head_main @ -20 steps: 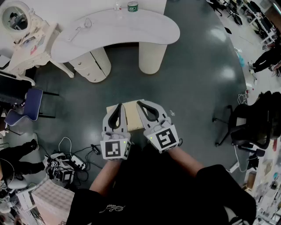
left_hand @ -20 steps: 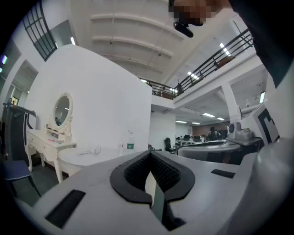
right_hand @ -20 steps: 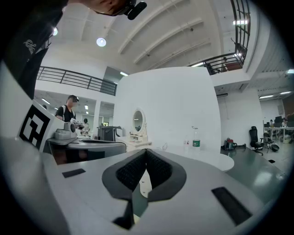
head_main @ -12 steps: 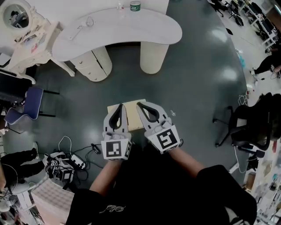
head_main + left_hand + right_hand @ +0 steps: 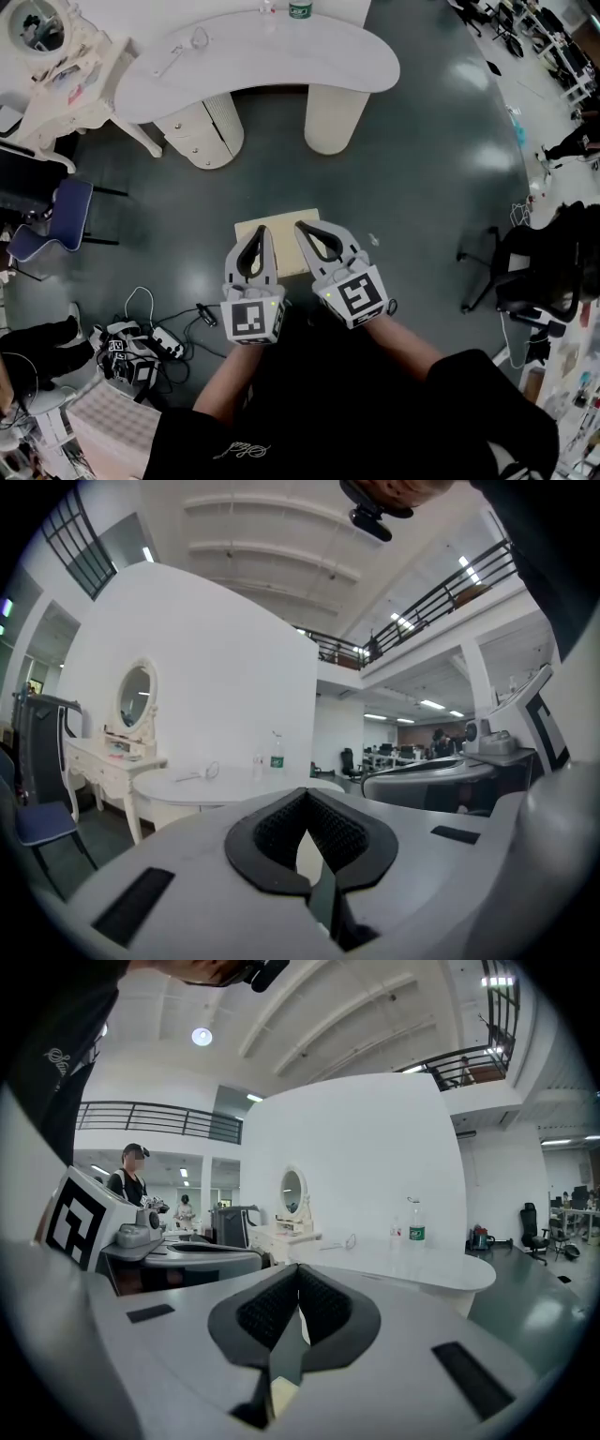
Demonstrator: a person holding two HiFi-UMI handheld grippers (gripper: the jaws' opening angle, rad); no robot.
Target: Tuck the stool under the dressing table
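A stool with a square beige top (image 5: 278, 234) stands on the dark floor in the head view, well short of the curved white table (image 5: 253, 61) on two round pedestals. Both grippers lie side by side over the stool's near edge. My left gripper (image 5: 268, 229) is shut, and so is my right gripper (image 5: 298, 224). In the left gripper view the dark pads (image 5: 323, 832) meet at the left gripper's tip (image 5: 305, 794). The right gripper (image 5: 298, 1267) looks the same, with the curved table (image 5: 412, 1265) ahead. Whether the tips touch the stool is hidden.
An ornate white vanity with an oval mirror (image 5: 47, 52) stands at the far left, a blue chair (image 5: 52, 225) below it. Bottles (image 5: 300, 9) sit on the curved table. Cables and a power strip (image 5: 150, 337) lie at the left, black office chairs (image 5: 534, 272) at the right.
The view has shifted a little, so the curved table sits slightly further right and up. Grippers and stool keep the same relation to each other.
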